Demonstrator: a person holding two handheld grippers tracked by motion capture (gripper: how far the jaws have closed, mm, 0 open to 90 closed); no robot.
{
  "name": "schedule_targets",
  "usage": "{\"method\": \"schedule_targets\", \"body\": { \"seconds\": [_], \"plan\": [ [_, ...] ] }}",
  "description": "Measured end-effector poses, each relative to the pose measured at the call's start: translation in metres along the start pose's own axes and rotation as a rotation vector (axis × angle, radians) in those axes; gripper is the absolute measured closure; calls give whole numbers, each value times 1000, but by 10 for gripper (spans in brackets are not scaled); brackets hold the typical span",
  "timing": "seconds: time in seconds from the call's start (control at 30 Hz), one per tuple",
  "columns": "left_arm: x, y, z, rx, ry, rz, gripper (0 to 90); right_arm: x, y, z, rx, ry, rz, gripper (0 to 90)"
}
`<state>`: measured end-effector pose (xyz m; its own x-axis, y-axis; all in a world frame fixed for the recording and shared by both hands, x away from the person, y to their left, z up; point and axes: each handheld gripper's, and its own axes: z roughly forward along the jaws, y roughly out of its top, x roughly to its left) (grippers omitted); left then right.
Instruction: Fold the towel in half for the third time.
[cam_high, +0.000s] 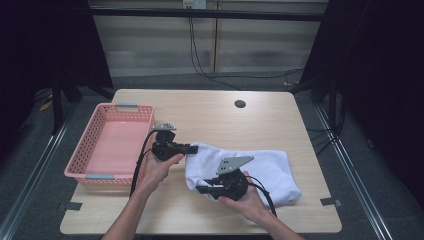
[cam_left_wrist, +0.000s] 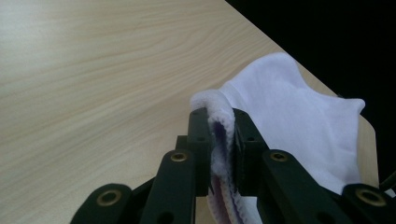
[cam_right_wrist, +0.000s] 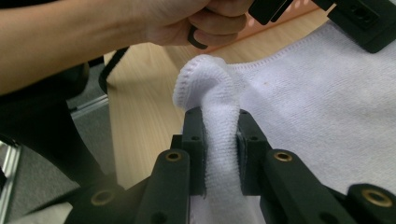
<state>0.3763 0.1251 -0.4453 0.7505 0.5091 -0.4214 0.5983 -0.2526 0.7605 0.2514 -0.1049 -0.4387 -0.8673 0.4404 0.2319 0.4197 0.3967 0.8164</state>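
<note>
The white towel (cam_high: 260, 172) is spread on the right half of the table (cam_high: 210, 112), with the pink basket (cam_high: 107, 145) waiting at the left, probably where it ends up. Left gripper (cam_high: 194, 148) and right gripper (cam_high: 201, 189) are each pinched tight on a towel edge, one corner apiece, so it can lift evenly for folding.

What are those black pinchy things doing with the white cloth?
A person is holding a gripper in each hand, and both are pinching the white towel on the wooden table. The left gripper is clamped on one edge of it, and the right gripper is clamped on another edge nearer the person. A pink basket sits to the left with nothing in it.
</note>
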Motion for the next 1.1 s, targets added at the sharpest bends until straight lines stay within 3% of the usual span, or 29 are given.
{"method": "schedule_targets", "body": {
  "seconds": [0.17,0.3,0.37,0.47,0.57,0.7,0.83,0.87,0.93,1.1],
  "plan": [
    [-9,19,-17,-42,11,4,808,2,16,-8,-45,9,-16,773],
    [-22,42,-34,-61,39,49,808,7,38,-17,-85,25,-34,774],
    [-23,49,-42,-79,38,40,808,10,48,-19,-104,19,-49,773],
    [-26,57,-51,-73,62,49,808,13,61,-19,-126,23,-55,774],
    [-25,58,-58,-93,59,43,808,18,70,-18,-158,37,-60,774],
    [-16,46,-48,-51,84,27,807,19,65,-6,-144,34,-56,774],
    [-7,30,-37,-60,77,2,806,12,45,6,-130,27,-15,774],
    [-8,28,-31,-73,70,7,806,13,36,5,-157,8,-30,773],
    [-9,29,-28,-79,65,8,806,12,33,3,-162,-3,-30,774],
    [-21,44,-13,-81,47,25,806,4,28,-20,-203,-27,7,773]
  ]
}}
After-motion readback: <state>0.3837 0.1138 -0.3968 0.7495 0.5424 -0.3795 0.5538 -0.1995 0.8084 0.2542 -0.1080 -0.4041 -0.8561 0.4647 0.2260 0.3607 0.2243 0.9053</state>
